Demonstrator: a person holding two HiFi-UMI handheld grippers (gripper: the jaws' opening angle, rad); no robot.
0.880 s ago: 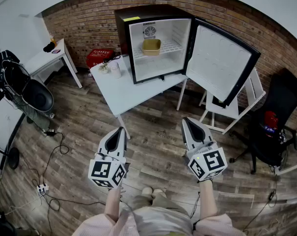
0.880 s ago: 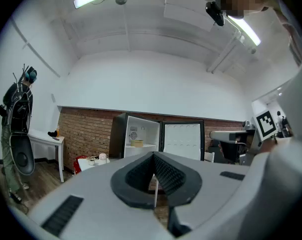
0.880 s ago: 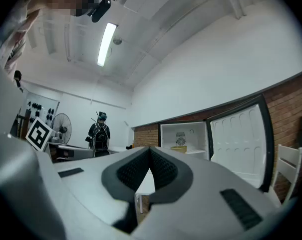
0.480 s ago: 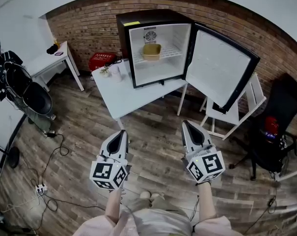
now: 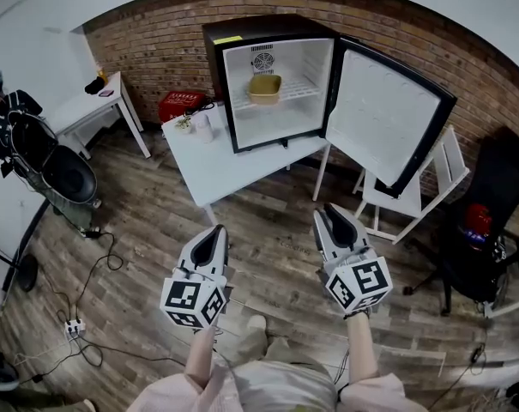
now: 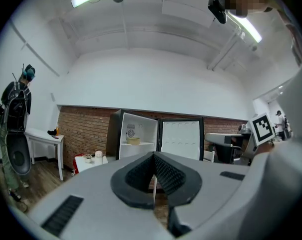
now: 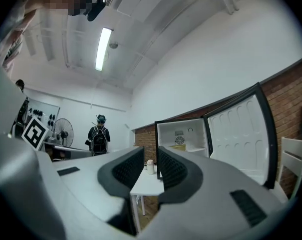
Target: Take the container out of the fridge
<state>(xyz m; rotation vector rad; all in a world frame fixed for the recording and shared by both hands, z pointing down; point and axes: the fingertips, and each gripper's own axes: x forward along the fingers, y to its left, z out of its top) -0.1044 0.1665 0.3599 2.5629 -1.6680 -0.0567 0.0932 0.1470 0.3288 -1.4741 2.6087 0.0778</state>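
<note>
In the head view, a black fridge stands at the upper middle of the frame on a white table, with its door swung wide open to the right. The container, a tan tub, sits on the wire shelf inside the fridge, towards the left of that shelf. Two small white cups stand on the table just left of the fridge, and a red basket lies behind them by the brick wall. Low in the frame, the left gripper and the right gripper are held side by side over the wooden floor, both pointing up the frame towards the fridge and well apart from it. A black chair stands at the right edge.

In the left gripper view, the left gripper has its ribbed pads pressed together at the tips, with nothing between them. Beyond them, in the middle of the frame, stands the open fridge, with the container on its shelf.

In the right gripper view, the right gripper has its jaws a little apart and holds nothing; through the gap show the white table and a cup on it. The fridge stands right of centre, with the container on the shelf and the door open towards the right edge. A person stands far back at the left, near a fan.
</note>
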